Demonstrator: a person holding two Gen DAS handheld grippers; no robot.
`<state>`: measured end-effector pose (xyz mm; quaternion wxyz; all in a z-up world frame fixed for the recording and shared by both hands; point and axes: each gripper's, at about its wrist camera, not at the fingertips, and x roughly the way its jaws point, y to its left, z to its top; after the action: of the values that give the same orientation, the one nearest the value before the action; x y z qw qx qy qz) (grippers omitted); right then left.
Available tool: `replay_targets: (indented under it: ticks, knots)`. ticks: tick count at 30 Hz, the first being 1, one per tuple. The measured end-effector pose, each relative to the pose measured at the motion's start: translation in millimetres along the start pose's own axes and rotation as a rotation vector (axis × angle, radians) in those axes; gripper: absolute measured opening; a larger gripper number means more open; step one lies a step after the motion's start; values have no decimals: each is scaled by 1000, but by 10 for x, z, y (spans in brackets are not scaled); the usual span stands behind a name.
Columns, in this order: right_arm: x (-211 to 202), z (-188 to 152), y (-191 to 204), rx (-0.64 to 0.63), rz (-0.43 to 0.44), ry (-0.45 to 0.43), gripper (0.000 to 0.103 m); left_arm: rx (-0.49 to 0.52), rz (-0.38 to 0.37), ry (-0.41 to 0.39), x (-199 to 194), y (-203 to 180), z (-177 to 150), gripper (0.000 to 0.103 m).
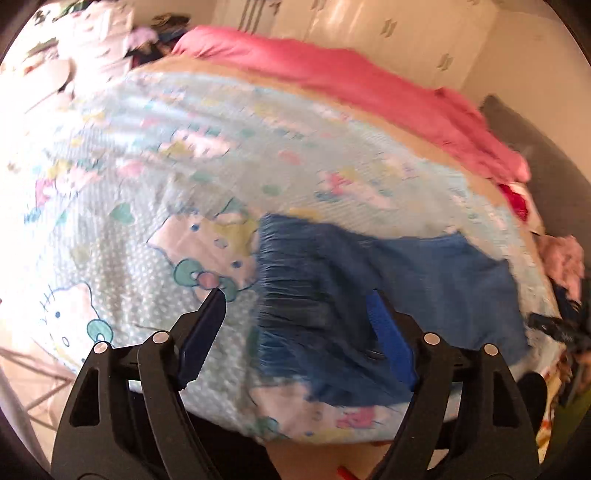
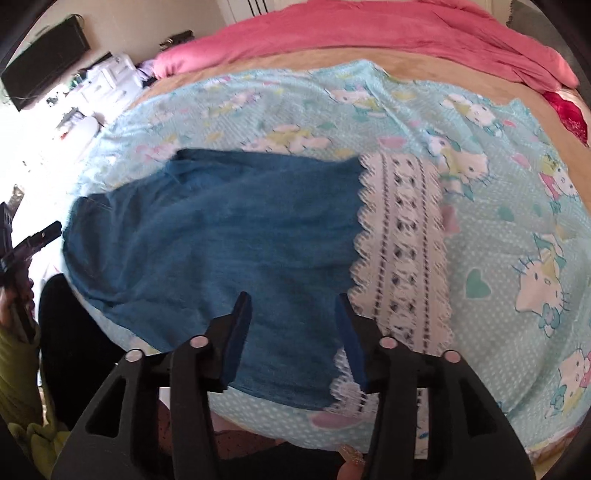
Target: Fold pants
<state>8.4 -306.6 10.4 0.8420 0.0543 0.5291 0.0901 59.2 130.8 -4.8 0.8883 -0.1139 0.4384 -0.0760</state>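
Left gripper (image 1: 297, 299): jaws spread wide, nothing clamped; blue pads clear of the cloth; left pad over the printed sheet, right pad over the pants. Picture blurred.
Right gripper (image 2: 293, 297): jaws parted, released; no fabric pinched between the pads; poised above the near edge of the pants, close to the lace hem.
Pants (image 2: 221, 236): blue, lying flat on the printed sheet, folded into a compact block; gathered waistband (image 1: 291, 280) toward the left gripper, lace hem at the opposite end.
Lace hem (image 2: 402, 240): white, scalloped, openwork bands; lying flat at the right end of the pants in the right wrist view, touching the sheet.
Printed sheet (image 2: 517, 229): light blue, dotted, cartoon cat print; spread beneath the pants.
Tan bedcover (image 2: 424, 62): under the printed sheet, visible as a band beyond its far edge.
Pink blanket (image 2: 369, 33): bunched along the far side of the bed, well apart from the pants.
Wardrobe doors (image 1: 369, 33): pale, glossy, behind the bed.
Dark screen (image 2: 44, 62): far left, on the wall side of the room.
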Motion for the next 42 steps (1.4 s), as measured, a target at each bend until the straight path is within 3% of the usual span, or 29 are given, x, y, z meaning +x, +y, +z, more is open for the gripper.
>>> replay_targets:
  ticks: [1, 3, 4, 10, 12, 13, 14, 17, 22, 25, 36, 38, 39, 40, 41, 42]
  knots:
    - [30, -23, -19, 1, -21, 19, 49, -10, 11, 24, 103, -2, 1, 71]
    - [105, -92, -98, 3, -77, 64, 47, 2, 25, 40, 182, 12, -19, 36]
    - [120, -132, -137, 1, -92, 71, 45, 22, 55, 42, 215, -3, -39, 35]
    - [91, -316, -251, 4, -79, 25, 46, -6, 44, -2, -8, 65, -21, 39]
    - [38, -307, -217, -12, -65, 14, 47, 57, 71, -95, -273, -102, 46, 39]
    - [-5, -286, -215, -8, -46, 4, 48, 100, 69, -125, -378, -226, 118, 46]
    - [-95, -249, -220, -1, -13, -28, 48, 126, 46, -135, -425, -335, 178, 52]
    - [-340, -58, -269, -1, -14, -134, 57, 208, -41, -136, -350, -709, 349, 57]
    - [-402, 347, -542, 51, -45, -189, 59, 390, -158, -25, 187, -1579, 524, 57]
    - [-255, 609, -774, 101, -37, -172, 59, 475, -177, 49, 603, -1990, 593, 57]
    - [444, 1013, -1163, 149, 18, -70, 59, 513, -246, 234, 1650, -2194, 593, 59]
    - [531, 993, -1165, 142, 42, -57, 59, 477, -301, 255, 1752, -2180, 585, 59]
    - [552, 970, -1157, 136, 50, -50, 58, 464, -315, 258, 1781, -2182, 574, 56]
    - [580, 937, -1152, 127, 59, -44, 56, 463, -320, 258, 1786, -2181, 571, 36]
    - [591, 911, -1146, 121, 63, -43, 44, 456, -338, 262, 1790, -2176, 573, 6]
    - [592, 871, -1134, 112, 76, -46, 36, 435, -356, 270, 1786, -2159, 581, 4]
